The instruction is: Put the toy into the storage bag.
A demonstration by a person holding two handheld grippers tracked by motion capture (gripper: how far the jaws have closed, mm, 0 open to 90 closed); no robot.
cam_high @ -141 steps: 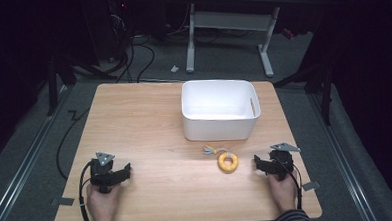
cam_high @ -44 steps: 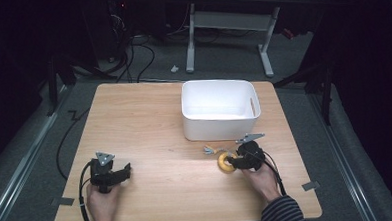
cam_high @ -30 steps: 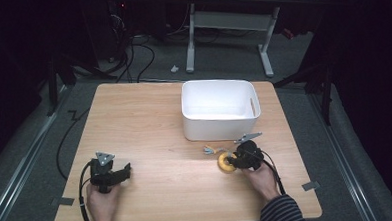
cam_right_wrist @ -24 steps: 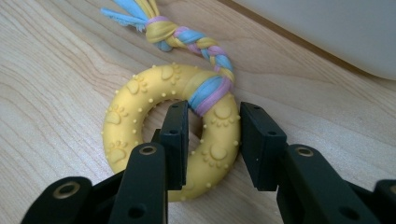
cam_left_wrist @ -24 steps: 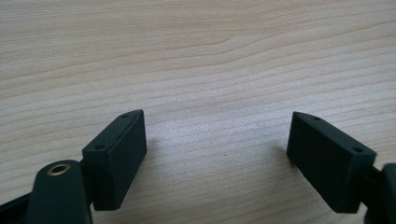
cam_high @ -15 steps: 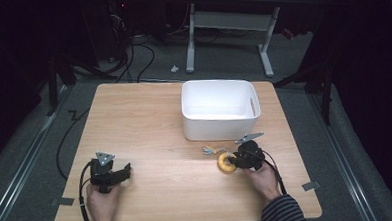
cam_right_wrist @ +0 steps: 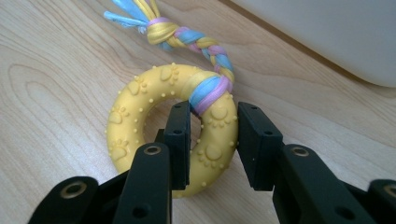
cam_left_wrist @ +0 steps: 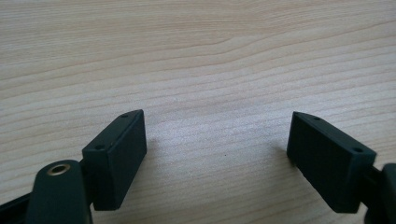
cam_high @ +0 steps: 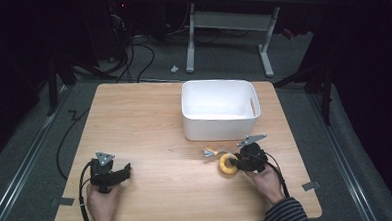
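We have the right gripper (cam_right_wrist: 208, 140) set across the rim of a yellow ring toy (cam_right_wrist: 140, 135), one jaw down through the hole and the other outside the rim, on the side nearest us. The jaws stand close to the rubber on both sides and appear to pinch it, though from the right gripper view we cannot be sure how firm the grip is. The toy lies flat on the desk (cam_high: 149, 122) toward its near right corner, just in front of the white bin (cam_high: 219, 109), apart from its front wall.

What the coming move depends on is the braided rope tail (cam_right_wrist: 187, 35) knotted round the ring's far side. It runs away from the gripper toward the bin and to the left, its frayed end (cam_high: 209, 151) resting on the wood. So the toy's long line points from our right hand (cam_high: 264, 180) toward the bin, and a lift would, we judge, drag the tail behind.

The left gripper (cam_left_wrist: 217, 156) rests near the desk's near left corner, well apart from the toy, its jaws spread wide over bare wood with nothing between them. The right hand is plainly the nearer one.
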